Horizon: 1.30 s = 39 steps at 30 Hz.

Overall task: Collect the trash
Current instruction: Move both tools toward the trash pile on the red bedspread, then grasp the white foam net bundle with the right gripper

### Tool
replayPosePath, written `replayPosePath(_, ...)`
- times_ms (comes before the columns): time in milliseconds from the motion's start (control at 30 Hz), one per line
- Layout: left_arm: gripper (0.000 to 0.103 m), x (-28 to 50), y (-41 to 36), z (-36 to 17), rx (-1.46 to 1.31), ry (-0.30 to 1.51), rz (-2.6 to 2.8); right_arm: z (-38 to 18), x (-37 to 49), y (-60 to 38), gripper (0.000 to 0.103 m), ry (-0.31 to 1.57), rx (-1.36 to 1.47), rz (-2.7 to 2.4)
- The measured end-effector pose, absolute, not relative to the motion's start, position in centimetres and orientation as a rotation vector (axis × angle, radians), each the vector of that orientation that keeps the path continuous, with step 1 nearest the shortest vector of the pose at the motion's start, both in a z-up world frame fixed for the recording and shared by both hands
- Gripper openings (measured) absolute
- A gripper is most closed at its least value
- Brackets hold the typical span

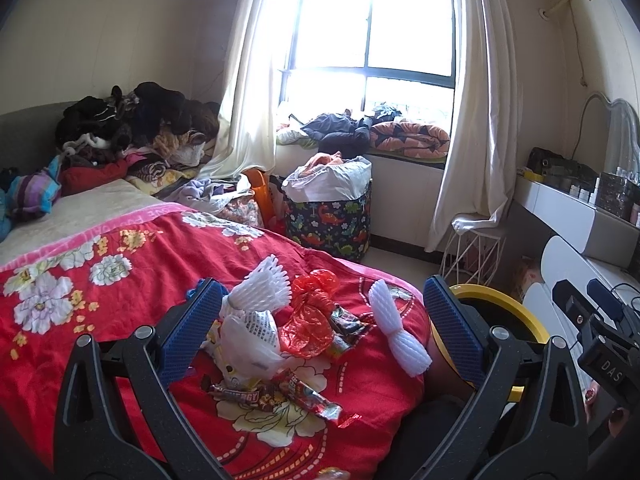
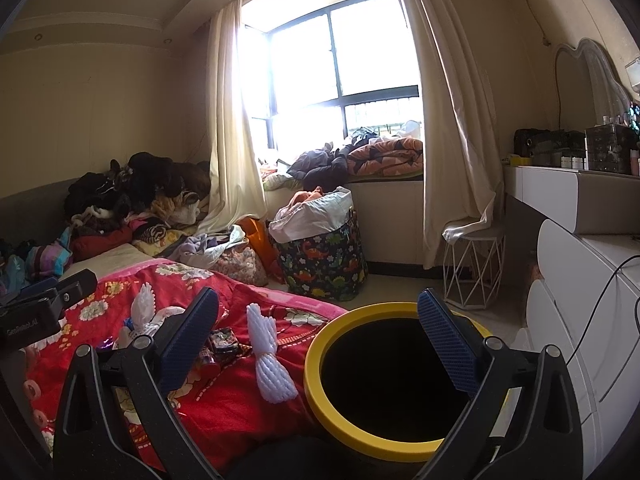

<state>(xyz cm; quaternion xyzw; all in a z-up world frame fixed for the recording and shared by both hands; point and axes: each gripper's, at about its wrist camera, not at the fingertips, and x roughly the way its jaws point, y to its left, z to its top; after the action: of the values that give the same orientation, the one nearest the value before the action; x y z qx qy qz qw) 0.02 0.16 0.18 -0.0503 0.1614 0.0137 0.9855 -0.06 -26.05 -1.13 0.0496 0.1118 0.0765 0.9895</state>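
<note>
While the trash is lying heaped on the red floral bedspread [image 1: 100,280], the left claw [image 1: 320,336] is hanging directly over it with its blue pads spread wide and gripping nothing. Between those pads are sitting a white foam fruit net [image 1: 264,284], a printed white plastic bag [image 1: 248,336], a crumpled red plastic bag [image 1: 308,316] and several snack wrappers [image 1: 276,394]. A second foam net [image 1: 396,332] is lying nearer the bed edge, its long axis running away from the camera, roughly parallel to the pads.

The right claw [image 2: 320,344] is also standing wide apart and empty, hovering above the yellow-rimmed bin [image 2: 320,408], which is standing on the floor just beside the bed edge. That net is showing just left of the bin rim in the right view.

In my judgement the left claw is the nearer one for the pile, and a straight descent and closure would be taking the bags first.
</note>
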Motion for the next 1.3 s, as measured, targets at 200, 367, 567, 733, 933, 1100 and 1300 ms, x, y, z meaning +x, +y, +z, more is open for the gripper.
replayPosePath(200,0.092,0.6,1.9,-0.5,-0.135,0.339,0.046,-1.4,0.9,-24.5,0.097,0.284,0.079,0.232)
replayPosePath(367,0.092,0.9,3.8,-0.7,-0.165,0.339,0.081,-1.6,1.8,-22.2,0.097,0.329,0.036,0.321)
replayPosePath(567,0.092,1.6,6.6,-0.9,-0.211,0.342,0.119,-1.7,2.8,-19.5,0.097,0.366,-0.011,0.413)
replayPosePath(733,0.092,2.7,8.2,-1.3,-0.232,0.354,0.117,-2.1,4.7,-18.1,0.097,0.408,-0.047,0.453)
replayPosePath(933,0.092,5.4,8.9,-1.4,-0.224,0.398,0.132,-3.0,8.1,-17.4,0.097,0.478,-0.054,0.487)
replayPosePath(1100,0.092,7.6,8.6,-1.4,-0.200,0.434,0.106,-3.8,11.1,-17.5,0.097,0.534,-0.052,0.470)
replayPosePath(1300,0.092,10.2,7.7,-2.4,-0.166,0.505,0.076,-5.3,15.0,-17.1,0.097,0.661,-0.064,0.429)
